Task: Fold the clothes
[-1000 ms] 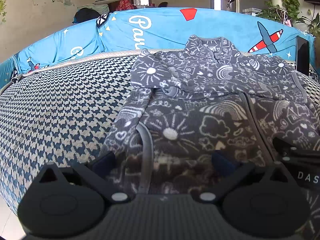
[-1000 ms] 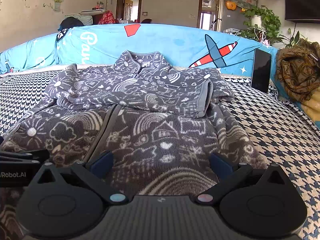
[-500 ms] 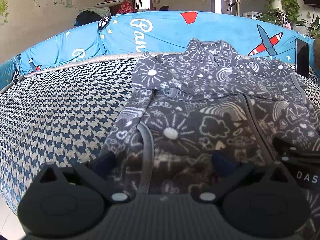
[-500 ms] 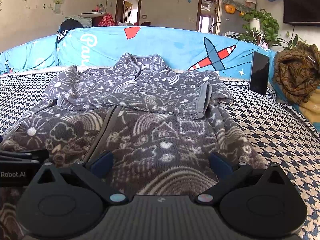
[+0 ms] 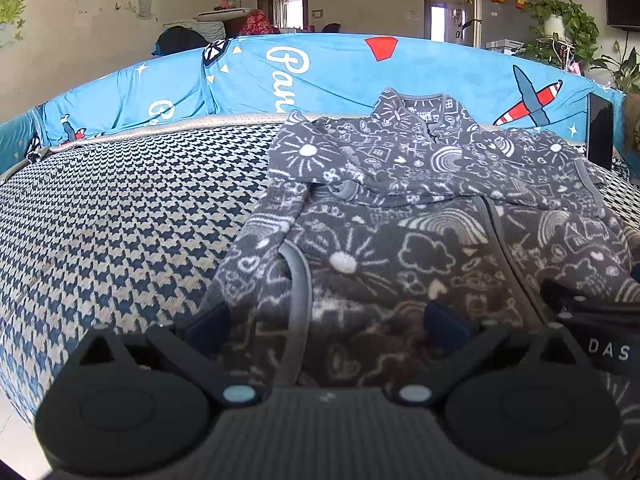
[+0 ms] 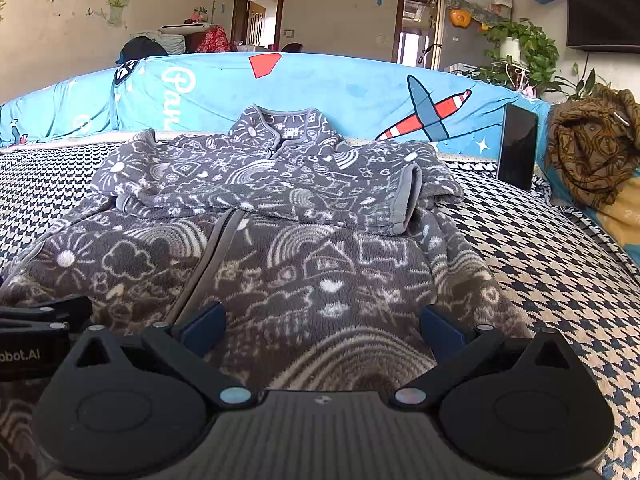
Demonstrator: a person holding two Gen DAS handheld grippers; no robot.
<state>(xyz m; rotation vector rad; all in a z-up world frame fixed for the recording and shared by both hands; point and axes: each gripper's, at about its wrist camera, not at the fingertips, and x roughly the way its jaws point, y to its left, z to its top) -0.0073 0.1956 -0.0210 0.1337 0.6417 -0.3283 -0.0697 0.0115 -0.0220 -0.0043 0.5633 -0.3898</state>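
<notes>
A grey fleece jacket (image 5: 420, 248) with white doodle prints lies flat on the houndstooth sofa seat (image 5: 120, 220), collar toward the backrest, both sleeves folded across the chest. My left gripper (image 5: 326, 322) is open, low over the jacket's near left hem. In the right wrist view the same jacket (image 6: 312, 256) fills the middle, and my right gripper (image 6: 322, 322) is open over its near right hem. Nothing is held between either pair of fingers. Each gripper's body shows at the edge of the other's view.
A blue cartoon cover (image 6: 340, 92) drapes the backrest. A dark phone (image 6: 518, 146) leans upright at the back right, beside a brown patterned cloth (image 6: 592, 148). Bare houndstooth seat (image 6: 560, 272) stretches to the right of the jacket and to its left.
Both views have tilted up and drawn back a little, so the jacket sits slightly lower in frame. The jacket itself has not moved and both grippers stay open.
</notes>
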